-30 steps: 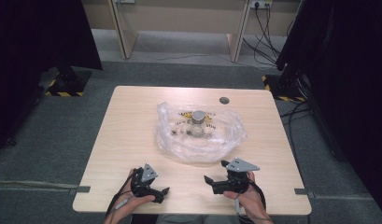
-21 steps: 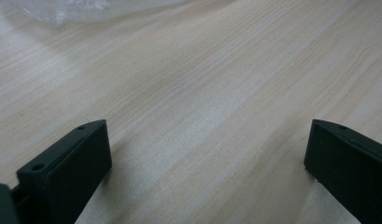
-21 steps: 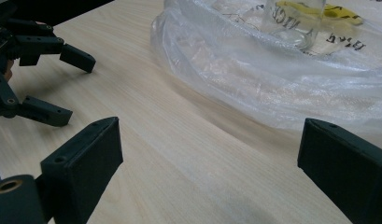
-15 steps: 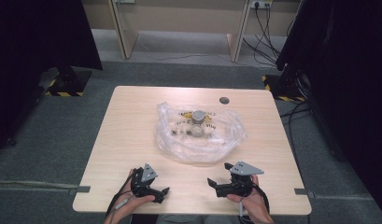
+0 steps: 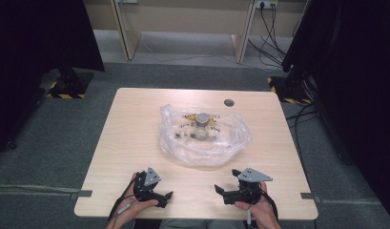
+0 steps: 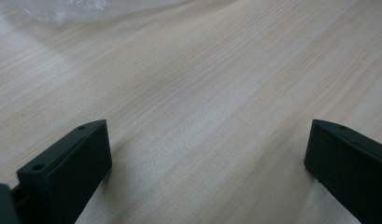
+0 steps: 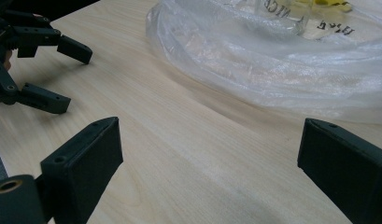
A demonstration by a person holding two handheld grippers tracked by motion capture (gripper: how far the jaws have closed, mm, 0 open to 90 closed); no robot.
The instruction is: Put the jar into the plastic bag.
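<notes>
While both grippers rest apart, plastic bag (image 5: 204,136) lies lengthwise left-right.

Lab or test room; grey carpet floor (image 5: 64,138); black curtains (image 5: 35,43); hazard-striped stand bases (image 5: 68,88); wall sockets (image 5: 265,5); trailing cables (image 5: 269,33); bare wooden table (image 5: 135,124).

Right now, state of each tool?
Left tool: open, holding nothing, jaws over bare table.
Right tool: open, holding nothing, short of the plastic bag.
</notes>
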